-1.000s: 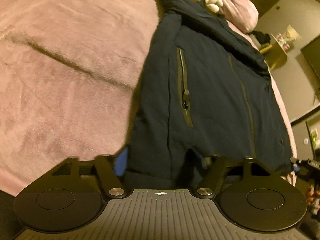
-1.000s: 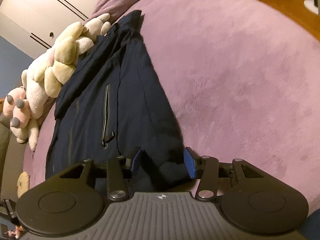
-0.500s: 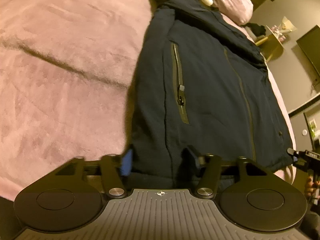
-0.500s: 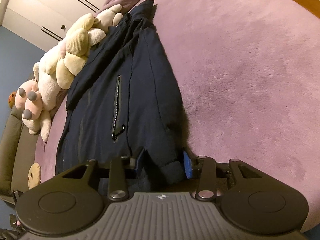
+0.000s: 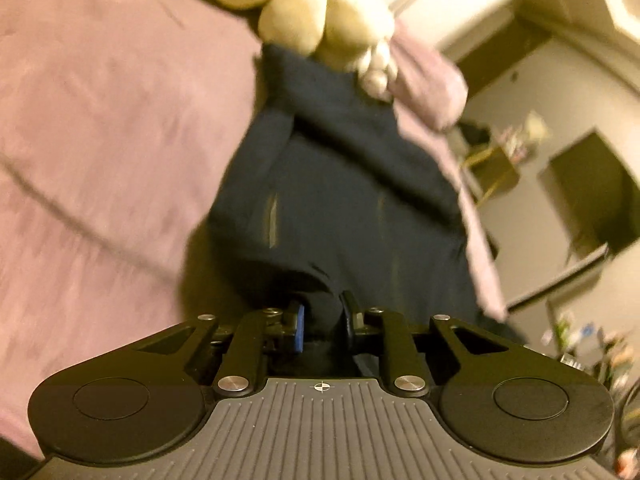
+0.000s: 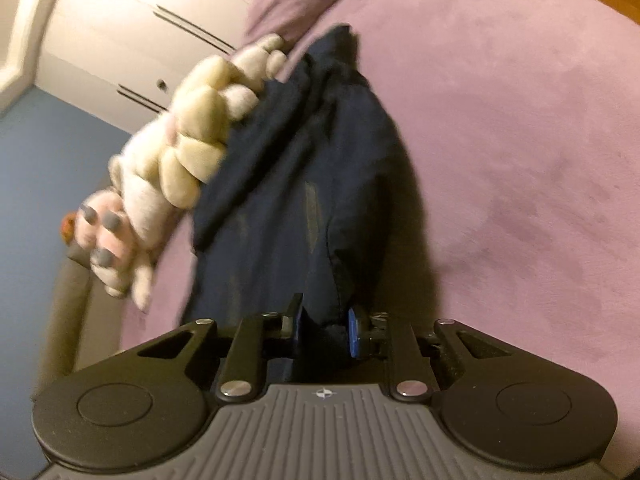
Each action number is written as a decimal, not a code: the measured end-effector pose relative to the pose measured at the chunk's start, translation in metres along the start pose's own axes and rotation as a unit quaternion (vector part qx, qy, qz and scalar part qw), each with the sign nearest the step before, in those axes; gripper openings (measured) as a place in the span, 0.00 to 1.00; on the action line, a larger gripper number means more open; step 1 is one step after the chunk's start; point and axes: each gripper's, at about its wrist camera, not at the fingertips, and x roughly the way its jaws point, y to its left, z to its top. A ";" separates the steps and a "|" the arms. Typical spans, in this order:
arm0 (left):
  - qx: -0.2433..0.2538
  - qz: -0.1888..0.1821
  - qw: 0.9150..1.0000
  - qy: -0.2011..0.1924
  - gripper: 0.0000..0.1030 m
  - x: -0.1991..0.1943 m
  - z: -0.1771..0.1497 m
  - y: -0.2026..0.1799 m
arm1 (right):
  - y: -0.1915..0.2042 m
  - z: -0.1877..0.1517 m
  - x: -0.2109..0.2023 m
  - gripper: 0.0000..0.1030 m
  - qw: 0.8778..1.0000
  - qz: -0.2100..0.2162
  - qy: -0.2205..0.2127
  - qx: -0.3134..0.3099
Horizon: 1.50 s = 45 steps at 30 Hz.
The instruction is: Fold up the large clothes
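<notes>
Left hand-held gripper (image 5: 322,322): clenched on the near hem of the jacket (image 5: 340,208), dark cloth bunched between the blue pads.
Right hand-held gripper (image 6: 325,330): likewise clamped on a hem fold of the jacket, cloth pinched tight between the pads.
Jacket position: navy, lengthwise on the bed (image 6: 520,140), near hem raised off the cover at both grips, far collar end lying flat next to the plush toy (image 6: 192,148).
Zip pocket (image 5: 273,226): mid-body, blurred, closed as far as can be told.
Handling guess: soft, padded, bulky; probably some weight, sags between the two holds; shell fabric maybe slick, so thick hem seam likely the safest grip.
Grip advice: hold at both hem corners, carry toward collar for a half fold.
Risk: plush toy touching or overlapping collar end, could snag the fold.
Far background: pillow (image 5: 428,80) beyond the collar, wardrobe (image 6: 140,40) behind the bed; both views motion-blurred.
</notes>
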 end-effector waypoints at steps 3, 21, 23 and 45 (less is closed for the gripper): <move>-0.038 -0.009 0.999 -0.029 0.20 0.004 0.025 -0.003 | 0.018 0.018 0.003 0.20 0.999 0.017 -0.027 0.008; -0.118 0.118 0.985 -0.035 0.24 0.148 0.126 0.037 | 0.051 0.142 0.158 0.24 0.980 -0.135 -0.115 0.094; -0.120 0.114 0.986 -0.029 0.25 0.153 0.130 0.042 | 0.043 0.142 0.170 0.24 0.979 -0.152 -0.103 0.090; 0.112 0.143 0.982 -0.058 0.90 0.131 0.096 0.014 | 0.071 0.115 0.166 0.72 0.938 -0.206 -0.102 -0.260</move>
